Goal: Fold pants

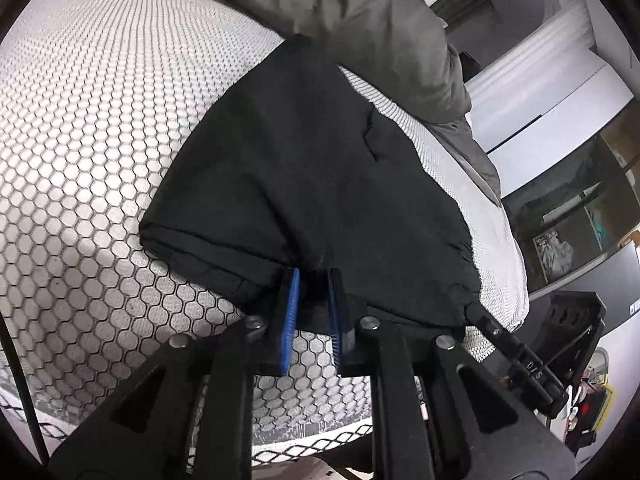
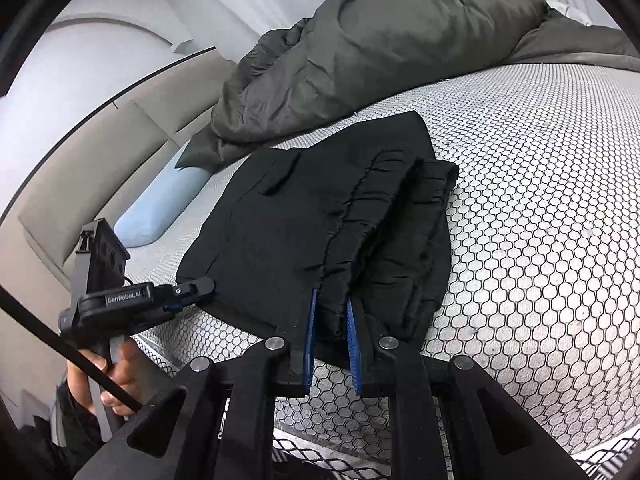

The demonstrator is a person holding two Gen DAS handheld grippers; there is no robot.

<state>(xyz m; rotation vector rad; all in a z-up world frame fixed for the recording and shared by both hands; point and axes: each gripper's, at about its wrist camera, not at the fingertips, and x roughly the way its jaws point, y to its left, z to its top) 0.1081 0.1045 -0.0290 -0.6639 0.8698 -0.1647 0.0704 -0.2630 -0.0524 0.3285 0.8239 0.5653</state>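
The black pants (image 2: 320, 216) are lying partly folded on the honeycomb-patterned mattress (image 2: 540, 208) of the bed, near its front edge, with the gathered elastic waistband (image 2: 360, 220) running toward the right wrist camera. A crumpled grey duvet (image 2: 380, 48) is lying behind them, just touching the far edge of the cloth.

The left hand-held gripper (image 1: 314, 300) is pinching the near edge of the pants between its blue pads (image 1: 291, 304); the jaws are nearly closed with cloth between them. The right hand-held gripper (image 2: 332, 316) is clamping the bunched waistband end in the same way, jaws narrow and fabric filling the gap. In the right wrist view, the left tool is visible at the other near corner, carried by a hand (image 2: 116, 376).

Judged from this layout, the step in hand is lifting the near edge to make the next fold. To do it well:

1. Confirm that each grip is taking all layers, not only the top one; the waistband stack looks thick and may shed a lower layer.
2. Raise both corners together, keeping the edge taut between them.
3. Carry the edge over toward the far side and align it before releasing.
4. Keep clear of the duvet, which could snag the cloth.
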